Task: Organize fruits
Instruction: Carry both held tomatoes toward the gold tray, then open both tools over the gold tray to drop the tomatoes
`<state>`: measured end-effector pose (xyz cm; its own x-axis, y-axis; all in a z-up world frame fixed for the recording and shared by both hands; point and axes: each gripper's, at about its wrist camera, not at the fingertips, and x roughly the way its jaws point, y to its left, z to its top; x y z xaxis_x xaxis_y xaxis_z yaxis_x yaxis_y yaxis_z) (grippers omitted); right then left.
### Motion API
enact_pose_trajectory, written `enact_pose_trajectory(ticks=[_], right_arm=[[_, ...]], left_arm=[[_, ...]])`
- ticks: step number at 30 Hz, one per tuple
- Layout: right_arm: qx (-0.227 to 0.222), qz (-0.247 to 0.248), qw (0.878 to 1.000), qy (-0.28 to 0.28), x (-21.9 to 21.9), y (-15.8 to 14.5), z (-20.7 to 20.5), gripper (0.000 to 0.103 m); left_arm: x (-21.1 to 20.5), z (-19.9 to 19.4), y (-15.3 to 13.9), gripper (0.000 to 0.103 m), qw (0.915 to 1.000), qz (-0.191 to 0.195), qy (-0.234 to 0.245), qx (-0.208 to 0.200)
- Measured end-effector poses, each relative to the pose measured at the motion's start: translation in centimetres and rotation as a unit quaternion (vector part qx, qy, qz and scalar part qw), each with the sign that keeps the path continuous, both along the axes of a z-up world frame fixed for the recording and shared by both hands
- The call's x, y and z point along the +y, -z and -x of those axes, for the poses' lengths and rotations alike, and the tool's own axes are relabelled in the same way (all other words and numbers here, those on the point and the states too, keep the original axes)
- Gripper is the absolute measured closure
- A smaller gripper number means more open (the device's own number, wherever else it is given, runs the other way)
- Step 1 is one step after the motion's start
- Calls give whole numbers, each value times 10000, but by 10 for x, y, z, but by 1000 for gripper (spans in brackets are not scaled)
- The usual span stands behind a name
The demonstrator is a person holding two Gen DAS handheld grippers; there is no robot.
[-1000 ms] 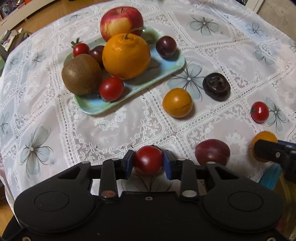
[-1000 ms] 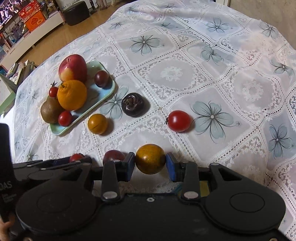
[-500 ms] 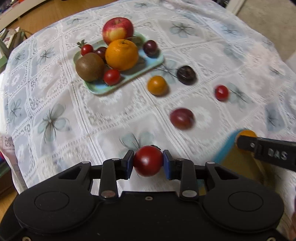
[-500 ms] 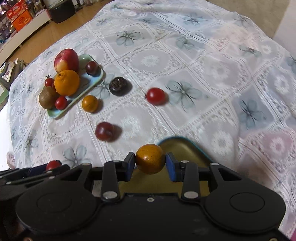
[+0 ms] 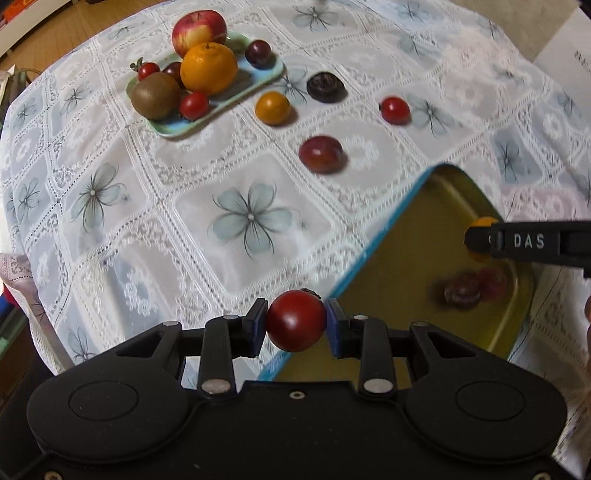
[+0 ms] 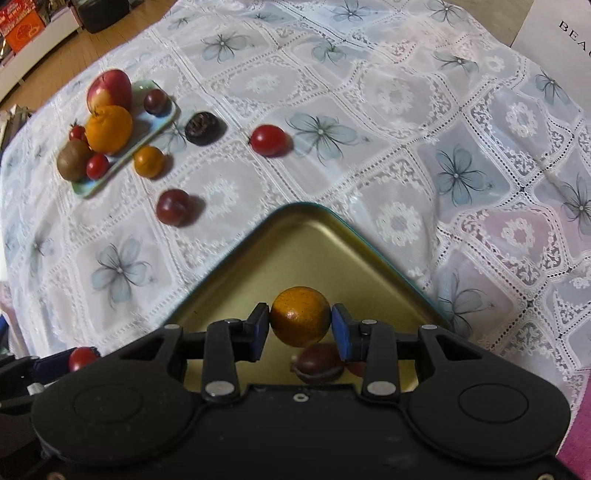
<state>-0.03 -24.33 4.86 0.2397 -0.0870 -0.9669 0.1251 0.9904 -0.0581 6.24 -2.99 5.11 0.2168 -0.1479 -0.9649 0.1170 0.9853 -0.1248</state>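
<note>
White lace cloth covered the tabletop (image 6: pixel 406 122). Left gripper (image 5: pixel 296 320) jaws clamped a round red tomato (image 5: pixel 296 319) beside the gold metal tray (image 6: pixel 295 254); right gripper (image 6: pixel 300 322) jaws held a speckled orange fruit (image 6: pixel 300 320) above it.

Orange fruit (image 6: pixel 300 316) in right claw (image 6: pixel 300 326)

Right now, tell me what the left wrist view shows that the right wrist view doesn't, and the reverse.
Left only: the left tool seen closely, shut on a red tomato, and the right tool's side marked DAS.

Right only: the right tool seen closely, shut on a small orange fruit, and a white sheet with lettering.

Both: the gold tin holding a dark fruit, the green tray of fruit, and loose fruit on the lace cloth.
</note>
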Motion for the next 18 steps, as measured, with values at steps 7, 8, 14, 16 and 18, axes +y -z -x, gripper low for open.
enact_pose_trajectory(ticks=[7,8,14,16,18], right_arm=[[0,149,9999,-58,-2,3,1,65],[3,146,9999,-49,-2,3,1,65],[40,182,9998,10,-3,6,0,65],[56,161,9999,11,-4,6,0,65],[71,162,9998,18,-4,7,0,65]], left_arm=[[-13,12,4,62,9997,-96,195,89],[-14,13,4,62,9997,-116,221,77],[-18,17,8,62,9993,-184,319,84],[-19,17,9,62,9992,-199,327,107],[-20,18,9,62,9991,-216,344,110]])
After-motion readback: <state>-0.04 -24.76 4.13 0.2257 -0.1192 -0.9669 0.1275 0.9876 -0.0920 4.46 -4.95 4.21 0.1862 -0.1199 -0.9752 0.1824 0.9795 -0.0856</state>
